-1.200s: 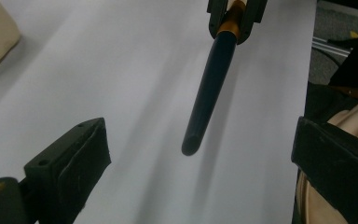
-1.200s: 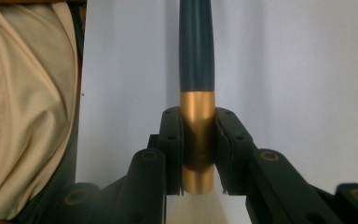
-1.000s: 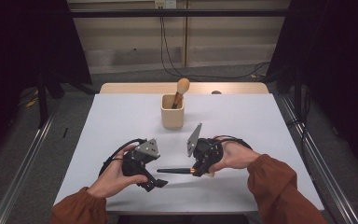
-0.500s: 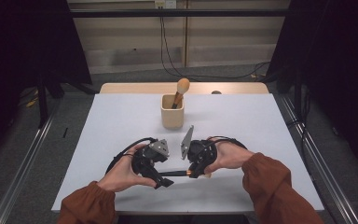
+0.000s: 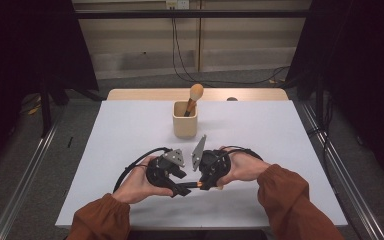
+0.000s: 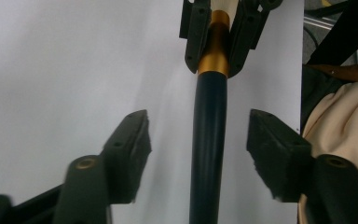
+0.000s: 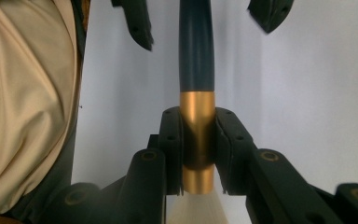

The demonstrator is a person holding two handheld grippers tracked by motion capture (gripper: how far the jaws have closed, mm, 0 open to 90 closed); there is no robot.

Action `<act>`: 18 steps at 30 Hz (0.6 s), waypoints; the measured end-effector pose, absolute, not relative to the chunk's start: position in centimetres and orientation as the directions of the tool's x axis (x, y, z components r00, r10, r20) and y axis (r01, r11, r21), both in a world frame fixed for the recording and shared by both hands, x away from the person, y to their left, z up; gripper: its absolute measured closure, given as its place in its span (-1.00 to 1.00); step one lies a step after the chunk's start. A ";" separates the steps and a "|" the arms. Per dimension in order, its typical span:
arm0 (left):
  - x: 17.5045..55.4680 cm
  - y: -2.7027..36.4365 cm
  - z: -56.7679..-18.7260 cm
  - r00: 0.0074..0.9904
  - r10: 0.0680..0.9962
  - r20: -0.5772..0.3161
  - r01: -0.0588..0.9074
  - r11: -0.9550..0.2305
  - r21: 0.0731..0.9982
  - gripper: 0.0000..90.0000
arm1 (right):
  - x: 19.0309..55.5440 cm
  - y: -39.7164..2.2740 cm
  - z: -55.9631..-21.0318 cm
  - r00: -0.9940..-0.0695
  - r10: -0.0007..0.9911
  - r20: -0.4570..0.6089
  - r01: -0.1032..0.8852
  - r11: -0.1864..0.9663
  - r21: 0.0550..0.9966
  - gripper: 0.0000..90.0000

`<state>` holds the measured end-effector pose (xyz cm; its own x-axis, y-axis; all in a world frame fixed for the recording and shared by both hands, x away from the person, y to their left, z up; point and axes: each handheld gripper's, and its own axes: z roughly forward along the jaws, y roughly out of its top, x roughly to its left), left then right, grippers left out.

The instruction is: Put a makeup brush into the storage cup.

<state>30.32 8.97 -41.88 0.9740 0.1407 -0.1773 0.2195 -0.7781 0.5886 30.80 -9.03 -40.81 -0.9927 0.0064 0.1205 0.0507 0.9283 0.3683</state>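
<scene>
A brush with a dark blue handle (image 6: 209, 140), gold ferrule (image 7: 197, 116) and pale bristles lies level just above the white table (image 5: 130, 125). My right gripper (image 7: 198, 140) is shut on the ferrule. My left gripper (image 6: 200, 135) faces it from the handle end. Its jaws have just been closing, and the handle lies between them with a gap on each side. In the high view the two grippers meet near the front edge, left gripper (image 5: 182, 189) and right gripper (image 5: 200, 184), with the brush (image 5: 192, 185) bridging them.
A wooden holder cup (image 5: 185, 120) stands at the table's middle with a round-headed brush (image 5: 195, 93) leaning in it. The person's beige clothing (image 7: 23, 93) lies close beside the grippers. Metal rails run along both sides of the table.
Both hands have drawn together toward the table's middle. The left gripper has moved right onto the brush handle and its jaws have narrowed around it.
</scene>
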 end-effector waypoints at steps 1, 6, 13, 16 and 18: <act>30.3 8.9 -41.9 0.972 0.141 -0.186 0.225 -0.773 0.593 -0.04 | 30.7 -9.0 -40.7 -0.993 0.009 0.118 0.052 0.929 0.367 0.66; 30.5 8.9 -42.1 0.973 0.132 -0.188 0.220 -0.768 0.601 0.13 | 30.8 -8.8 -40.8 -0.994 0.002 0.108 0.043 0.925 0.376 0.66; 30.5 8.8 -42.3 0.976 0.123 -0.181 0.209 -0.770 0.603 0.37 | 30.7 -8.8 -40.8 -0.995 0.004 0.100 0.042 0.923 0.382 0.66; 30.6 8.8 -42.3 0.976 0.118 -0.181 0.205 -0.770 0.604 0.43 | 30.7 -8.7 -40.7 -0.996 -0.001 0.089 0.033 0.922 0.385 0.66; 30.6 8.8 -42.4 0.976 0.117 -0.181 0.204 -0.771 0.603 0.44 | 30.7 -8.8 -40.8 -0.996 -0.001 0.087 0.033 0.921 0.388 0.66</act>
